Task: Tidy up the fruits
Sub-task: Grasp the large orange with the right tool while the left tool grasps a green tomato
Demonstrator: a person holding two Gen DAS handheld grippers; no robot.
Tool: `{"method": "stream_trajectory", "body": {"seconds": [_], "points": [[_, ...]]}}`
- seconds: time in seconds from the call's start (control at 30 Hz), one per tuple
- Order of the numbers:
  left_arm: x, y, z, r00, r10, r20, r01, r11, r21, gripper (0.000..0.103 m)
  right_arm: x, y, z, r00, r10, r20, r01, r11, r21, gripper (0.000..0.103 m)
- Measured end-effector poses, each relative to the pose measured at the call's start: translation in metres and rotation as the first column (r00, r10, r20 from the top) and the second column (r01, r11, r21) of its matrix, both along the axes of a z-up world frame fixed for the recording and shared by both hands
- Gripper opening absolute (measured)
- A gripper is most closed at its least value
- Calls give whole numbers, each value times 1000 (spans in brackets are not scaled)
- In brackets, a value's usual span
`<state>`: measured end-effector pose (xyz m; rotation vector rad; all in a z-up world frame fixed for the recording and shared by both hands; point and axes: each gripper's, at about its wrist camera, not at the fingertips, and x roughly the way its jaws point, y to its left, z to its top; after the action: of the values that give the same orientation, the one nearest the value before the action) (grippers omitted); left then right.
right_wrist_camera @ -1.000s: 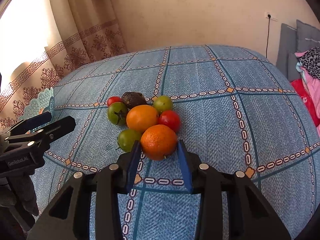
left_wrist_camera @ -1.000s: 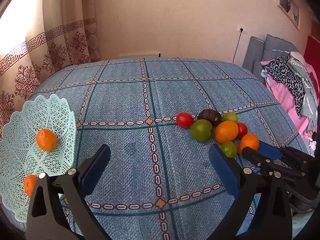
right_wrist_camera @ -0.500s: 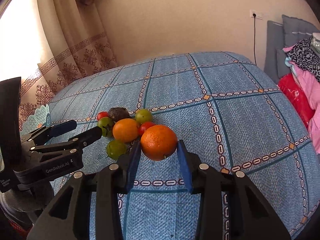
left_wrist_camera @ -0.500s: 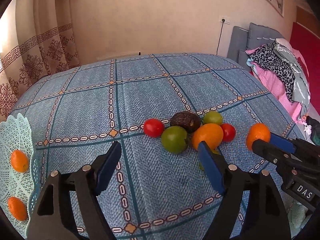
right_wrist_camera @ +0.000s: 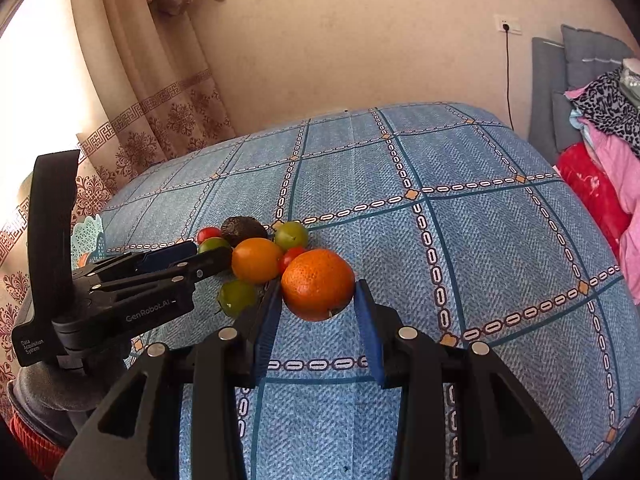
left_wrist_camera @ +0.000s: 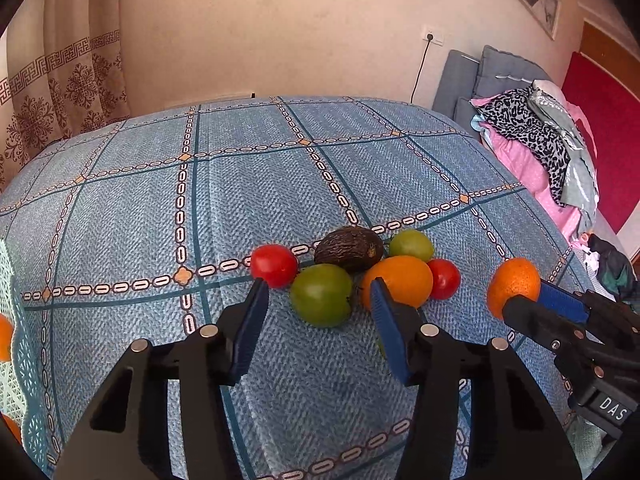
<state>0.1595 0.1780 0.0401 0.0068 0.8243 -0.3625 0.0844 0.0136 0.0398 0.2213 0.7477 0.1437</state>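
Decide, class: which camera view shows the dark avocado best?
The left wrist view: the avocado sits central, large and mostly unobstructed behind the green tomato. In the right wrist view the avocado is small and distant.

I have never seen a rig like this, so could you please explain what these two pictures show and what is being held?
There is no robot here: a person holds a two-finger gripper in each hand, and each carries a fisheye camera looking along its fingers. One picture is from the left gripper, which is open and empty, aimed at a green fruit. The other is from the right gripper, shut on an orange. On the blue tablecloth lies a cluster: red tomatoes, green fruits, a dark avocado and a smooth orange fruit. A mint basket at the left edge holds more oranges.
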Motion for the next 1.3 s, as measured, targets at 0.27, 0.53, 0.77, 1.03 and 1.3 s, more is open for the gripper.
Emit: {"method": "stream_trajectory", "body": {"seconds": [0.27, 0.53, 0.77, 1.03, 1.3], "points": [[-6, 3, -4, 1000, -14, 5, 14, 1000, -26, 39, -1, 2, 0, 1000, 0, 2, 0, 1000, 2, 38], [-16, 6, -5, 1000, -22, 7, 23, 999, -25, 37, -2, 2, 0, 1000, -2, 5, 2, 1000, 4, 38], [-25, 10, 2, 1000, 2, 6, -2, 1000, -21, 37, -3, 1, 0, 1000, -1, 10, 1, 1000, 6, 38], [-39, 12, 23, 999, 16, 44, -16, 1000, -10, 22, -6, 0, 3, 1000, -2, 19, 2, 1000, 16, 38], [-36, 16, 13, 999, 45, -13, -46, 998, -34, 52, -4, 0, 1, 1000, -3, 11, 2, 1000, 18, 38]]}}
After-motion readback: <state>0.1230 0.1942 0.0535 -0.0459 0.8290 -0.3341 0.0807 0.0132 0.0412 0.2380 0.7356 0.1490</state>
